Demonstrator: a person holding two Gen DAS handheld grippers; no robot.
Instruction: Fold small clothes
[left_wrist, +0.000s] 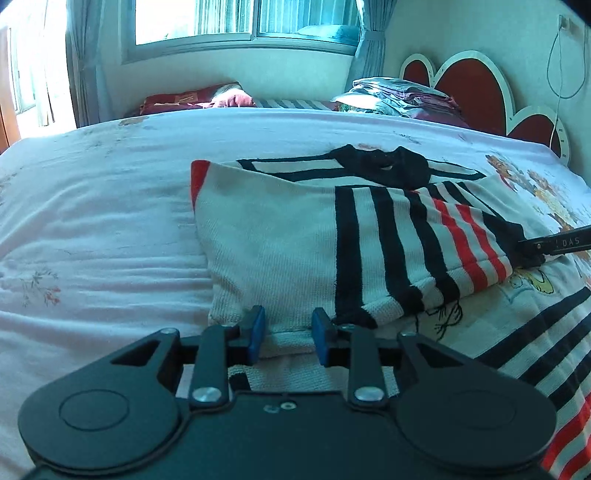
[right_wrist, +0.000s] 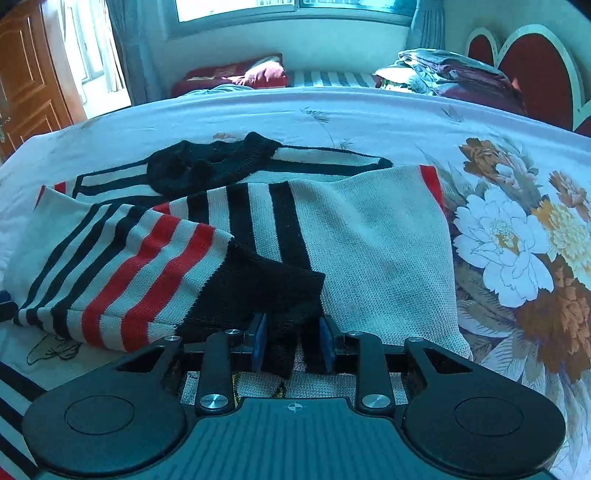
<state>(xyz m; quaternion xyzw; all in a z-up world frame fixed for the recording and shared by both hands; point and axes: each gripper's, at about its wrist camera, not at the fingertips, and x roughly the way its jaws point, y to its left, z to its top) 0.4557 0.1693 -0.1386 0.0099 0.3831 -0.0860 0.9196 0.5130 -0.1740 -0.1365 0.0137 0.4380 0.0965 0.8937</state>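
Left wrist view, near to far: left gripper (left_wrist: 288, 334) at 6 o'clock, blue pads part-spread with a fold of cream knit hem lying in the gap; whether the pads press on it cannot be told. Beyond it, at centre, a small knit sweater (left_wrist: 273, 240), cream with black and red stripes, lies on the bed sheet (left_wrist: 103, 221), one striped sleeve (left_wrist: 443, 240) folded across the body toward 3 o'clock, the black collar (left_wrist: 384, 166) at 12 o'clock of the garment. At 3 o'clock the dark finger of the right gripper (left_wrist: 554, 243) reaches the sleeve's black cuff. At 5 o'clock, a second striped garment (left_wrist: 535, 347) with a cartoon print. Farther off, at 1 o'clock, a stack of folded bedding (left_wrist: 402, 96) before a red headboard (left_wrist: 476, 88); at 11 o'clock a red pillow (left_wrist: 192, 99); window (left_wrist: 221, 22) at 12 o'clock. Right wrist view, near to far: right gripper (right_wrist: 293, 345) at 6 o'clock, pads part-spread with the black cuff (right_wrist: 266, 291) of the sleeve lying between them; contact with the pads is not clear. The sweater's cream body (right_wrist: 376, 243) lies at centre and 2 o'clock, the striped sleeve running to 9 o'clock. A floral cover (right_wrist: 517, 236) lies at 3 o'clock. A wooden door (right_wrist: 26, 81) stands at 10 o'clock.
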